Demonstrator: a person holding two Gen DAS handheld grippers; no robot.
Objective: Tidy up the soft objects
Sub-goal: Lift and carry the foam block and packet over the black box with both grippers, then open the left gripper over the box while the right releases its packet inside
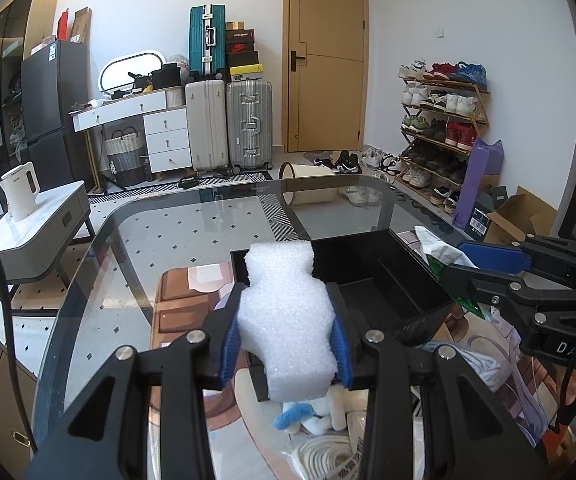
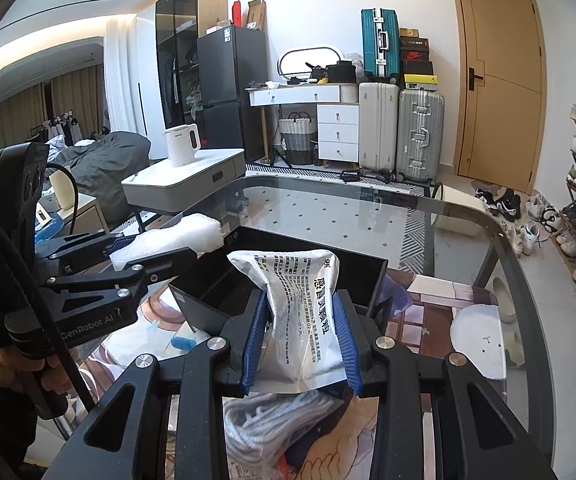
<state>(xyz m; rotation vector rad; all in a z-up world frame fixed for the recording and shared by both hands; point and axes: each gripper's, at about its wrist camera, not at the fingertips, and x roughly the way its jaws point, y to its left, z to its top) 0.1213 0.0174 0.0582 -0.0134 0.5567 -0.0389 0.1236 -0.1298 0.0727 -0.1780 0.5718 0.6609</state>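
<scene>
Left gripper [image 1: 288, 332]: its jaws are clamped on the white foam block [image 1: 285, 320]; the blue pads dent its sides. You hold it just short of the near-left corner of the black box [image 1: 388, 276].
Right gripper [image 2: 302, 344]: its jaws are pinched tight on the silver sachet [image 2: 300, 308], which creases at the waist between the pads. It hangs at the near edge of the black box [image 2: 308, 252].
Step in hand: judged to be carrying both soft items to the box for release.
Box interior: a divider shows inside, giving at least two compartments. Choose one per item before you open either set of jaws.
Approach: bring each item fully over the rim, clear of the wall, then lower it. The foam juts well past the fingertips, so lead with that end.
Release: open one gripper at a time. The two tools sit close at the box and may foul each other.
Handling: the foam should spring back when freed; the sachet is slick and may slide, so set it low.
Count, held: one foam block, one sachet.
Count, box: one.
Count, left on the glass table [image 1: 135, 240]: one bagged coil of white rope [image 2: 259, 420], one blue-and-white plush toy [image 1: 308, 416], one green-printed bag [image 1: 448, 260]; others may be hidden.
</scene>
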